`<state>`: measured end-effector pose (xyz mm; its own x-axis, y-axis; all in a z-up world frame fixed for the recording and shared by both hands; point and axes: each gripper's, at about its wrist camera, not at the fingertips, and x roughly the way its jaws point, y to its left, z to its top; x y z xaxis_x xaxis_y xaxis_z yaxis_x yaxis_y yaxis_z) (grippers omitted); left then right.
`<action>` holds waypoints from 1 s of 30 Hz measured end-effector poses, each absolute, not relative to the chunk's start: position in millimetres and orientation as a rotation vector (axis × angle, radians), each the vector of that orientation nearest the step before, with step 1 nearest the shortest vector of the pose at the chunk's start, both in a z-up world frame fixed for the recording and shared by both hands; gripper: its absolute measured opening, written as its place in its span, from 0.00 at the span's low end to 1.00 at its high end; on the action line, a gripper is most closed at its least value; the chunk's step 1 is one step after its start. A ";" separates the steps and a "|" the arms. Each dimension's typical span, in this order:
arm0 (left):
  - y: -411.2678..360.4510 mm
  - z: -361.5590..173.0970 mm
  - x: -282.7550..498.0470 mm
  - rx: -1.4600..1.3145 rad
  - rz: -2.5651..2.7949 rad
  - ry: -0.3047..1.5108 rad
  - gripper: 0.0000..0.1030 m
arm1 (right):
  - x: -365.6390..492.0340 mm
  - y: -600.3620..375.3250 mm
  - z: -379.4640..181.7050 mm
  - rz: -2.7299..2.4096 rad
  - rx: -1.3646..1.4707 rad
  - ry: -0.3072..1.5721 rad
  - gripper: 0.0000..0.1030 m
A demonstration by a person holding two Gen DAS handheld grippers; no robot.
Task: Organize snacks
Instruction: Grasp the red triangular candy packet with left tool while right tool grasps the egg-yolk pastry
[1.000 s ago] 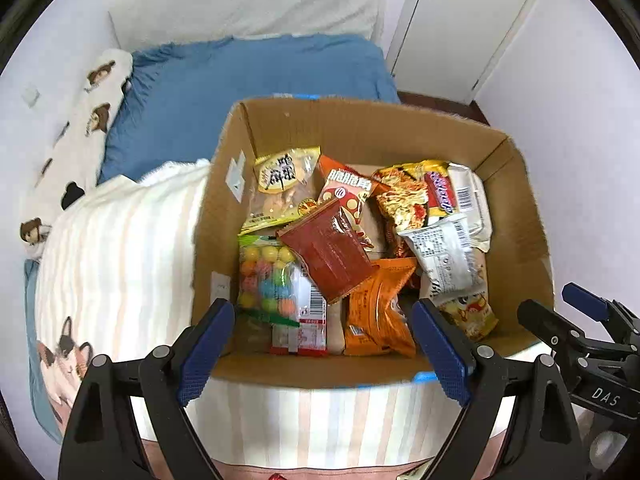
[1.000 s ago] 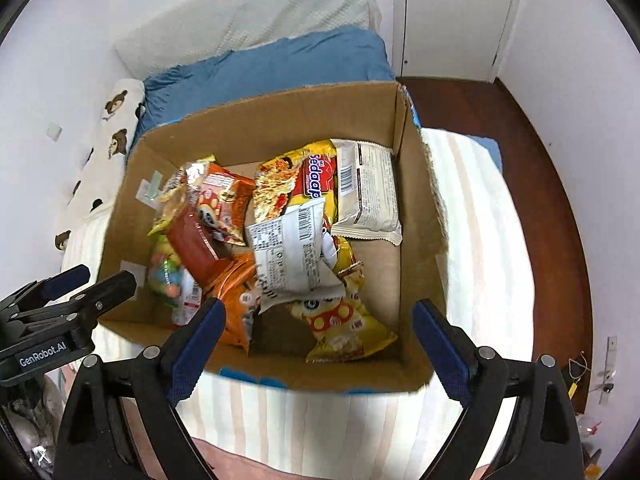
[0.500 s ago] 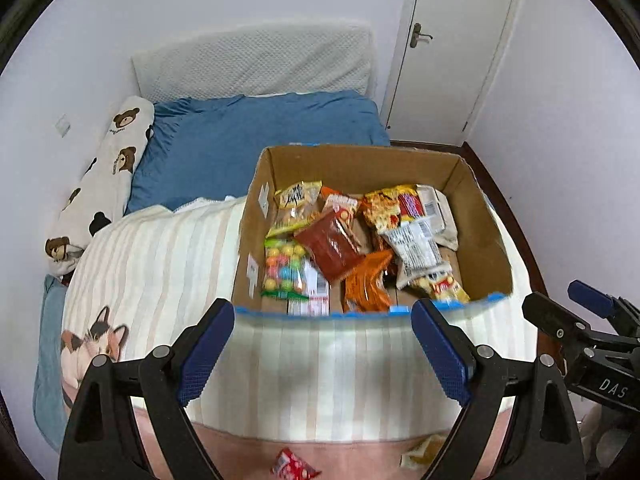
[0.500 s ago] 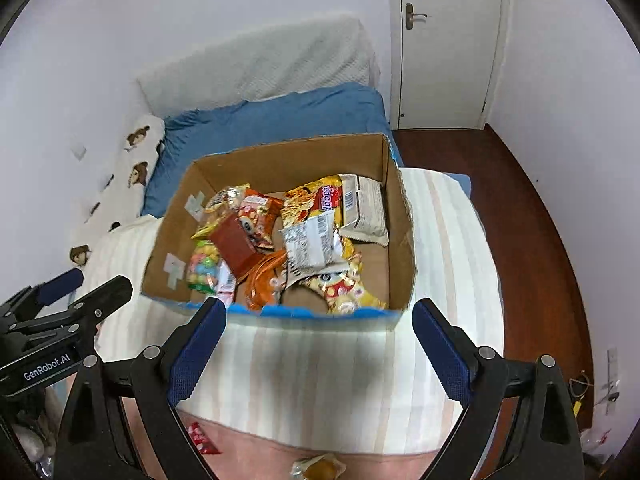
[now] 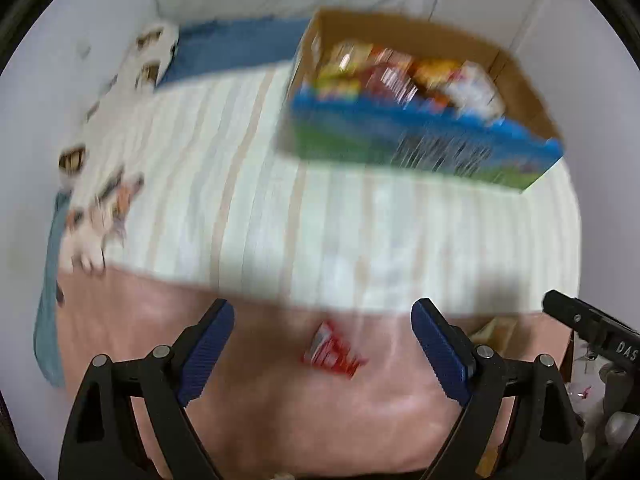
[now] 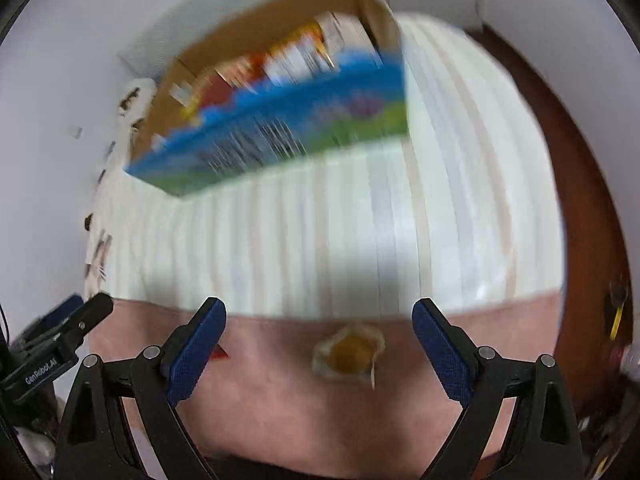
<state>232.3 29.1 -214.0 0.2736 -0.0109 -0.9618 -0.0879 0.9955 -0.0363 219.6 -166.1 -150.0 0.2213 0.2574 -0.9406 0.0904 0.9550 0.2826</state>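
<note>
A cardboard box [image 5: 420, 148] [image 6: 280, 136] with a blue and green printed front stands on the striped bedspread, filled with several snack packets [image 5: 400, 76]. On the pink blanket near the bed's foot lies a small red packet [image 5: 332, 350], straight ahead of my open left gripper [image 5: 324, 344]. A yellow packet [image 6: 348, 354] lies on the same blanket between the spread fingers of my open right gripper [image 6: 320, 344]. A corner of the red packet [image 6: 220, 354] shows beside the right gripper's left finger. Both now views are blurred by motion.
The bed has a striped cover [image 5: 320, 216] and a pink blanket [image 5: 280, 412] at the near end. A blue sheet [image 5: 236, 46] and a bear-print pillow [image 5: 154, 54] lie beyond. Dark wooden floor [image 6: 580, 208] runs along the bed's right side.
Both grippers have pulled back from over the box toward the foot of the bed and sunk lower. The box now sits far ahead, and the two loose packets have come between the fingers.
</note>
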 end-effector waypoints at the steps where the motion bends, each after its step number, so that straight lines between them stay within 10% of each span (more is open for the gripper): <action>1: 32.3 -225.4 228.9 -0.100 0.059 1.322 0.88 | 215.5 -168.6 -162.2 0.110 0.328 1.371 0.94; 17: 23.7 -346.2 238.6 -0.297 0.001 1.586 0.88 | 210.5 -165.4 -259.4 0.035 0.445 1.517 0.93; 25: 21.2 -355.8 235.6 -0.229 0.036 1.569 0.51 | 213.1 -135.2 -264.2 0.010 0.234 1.487 0.63; 30: 15.9 -354.5 223.7 -0.195 0.040 1.557 0.49 | 209.7 -116.6 -264.9 0.021 0.147 1.459 0.58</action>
<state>223.7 15.9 -354.5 0.0166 -0.0974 -0.9951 -0.1488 0.9839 -0.0988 209.7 -116.6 -264.9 0.1135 0.1037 -0.9881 0.0748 0.9908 0.1125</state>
